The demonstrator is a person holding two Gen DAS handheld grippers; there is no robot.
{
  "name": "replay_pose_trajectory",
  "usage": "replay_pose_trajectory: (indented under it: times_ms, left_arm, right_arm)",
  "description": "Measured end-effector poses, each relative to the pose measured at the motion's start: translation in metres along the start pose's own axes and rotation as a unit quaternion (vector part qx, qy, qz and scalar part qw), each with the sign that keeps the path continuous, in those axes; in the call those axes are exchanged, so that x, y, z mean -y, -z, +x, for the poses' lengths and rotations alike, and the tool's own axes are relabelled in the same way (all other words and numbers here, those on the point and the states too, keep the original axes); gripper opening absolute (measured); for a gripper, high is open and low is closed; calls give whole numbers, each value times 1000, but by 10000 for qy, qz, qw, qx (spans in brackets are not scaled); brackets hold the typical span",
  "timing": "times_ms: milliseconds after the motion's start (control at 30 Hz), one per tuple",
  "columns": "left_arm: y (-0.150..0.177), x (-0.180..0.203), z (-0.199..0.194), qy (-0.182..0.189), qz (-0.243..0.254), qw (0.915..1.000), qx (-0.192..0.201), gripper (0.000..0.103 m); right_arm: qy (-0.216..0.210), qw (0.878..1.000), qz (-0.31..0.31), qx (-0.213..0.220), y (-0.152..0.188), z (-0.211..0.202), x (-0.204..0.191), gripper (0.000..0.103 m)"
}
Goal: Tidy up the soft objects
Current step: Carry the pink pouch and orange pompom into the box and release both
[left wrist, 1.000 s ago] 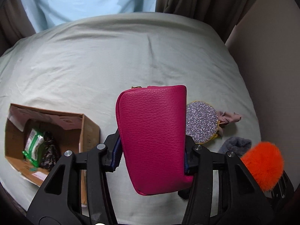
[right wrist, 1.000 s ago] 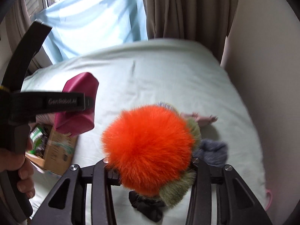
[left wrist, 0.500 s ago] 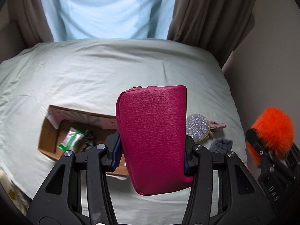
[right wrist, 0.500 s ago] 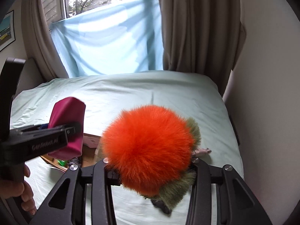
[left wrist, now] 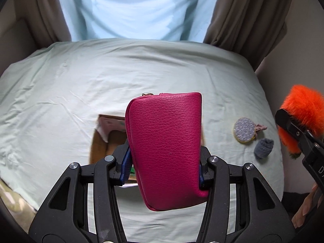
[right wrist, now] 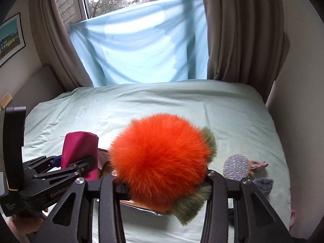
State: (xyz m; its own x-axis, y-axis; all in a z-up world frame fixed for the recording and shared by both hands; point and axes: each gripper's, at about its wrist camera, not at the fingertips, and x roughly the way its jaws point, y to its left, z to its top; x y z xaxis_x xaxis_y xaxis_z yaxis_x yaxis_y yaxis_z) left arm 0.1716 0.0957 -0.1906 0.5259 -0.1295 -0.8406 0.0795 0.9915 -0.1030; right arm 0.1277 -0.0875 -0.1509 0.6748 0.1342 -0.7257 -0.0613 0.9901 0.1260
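Both grippers have risen since the earlier frames; bed and box now sit farther below us, and the box has slid from left of the left jaws to directly behind the pouch.

Left gripper [left wrist: 165, 163]: jaws clenched on the magenta pouch [left wrist: 165, 147], long axis running up out of the jaws, away from us.

Right gripper [right wrist: 162, 177]: jaws clamped on the orange pom-pom [right wrist: 160, 160], with its olive fur tufts poking out to the right of the jaws and below them.

Cardboard box [left wrist: 105, 135] lies on the bed [left wrist: 81, 77], beneath and just ahead of the left jaws, mostly hidden by the pouch. We judge the left hand nearer to it; the right must cross leftward.

Still loose on the bed, right of the left jaws: glitter disc [left wrist: 244, 129], grey sock [left wrist: 263, 147].
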Motion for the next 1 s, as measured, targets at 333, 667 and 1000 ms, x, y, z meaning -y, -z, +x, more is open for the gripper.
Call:
replay_pose_trajectory:
  times_ms: [333,667,1000]
  left_arm:
    - [-3,-93,54,-133,327,9976,-591,45]
    - [15,-109,139,14,584,9872,-1483,45]
    - [22,-83,223,125,885,9713,-2204,45]
  right_arm:
    - [44,9965,451,-699,11,78,-67,38]
    - [287,9822,747,-1700,35,166,-72,38]
    - [402,9571,1250,-2583,61,248,-39,38]
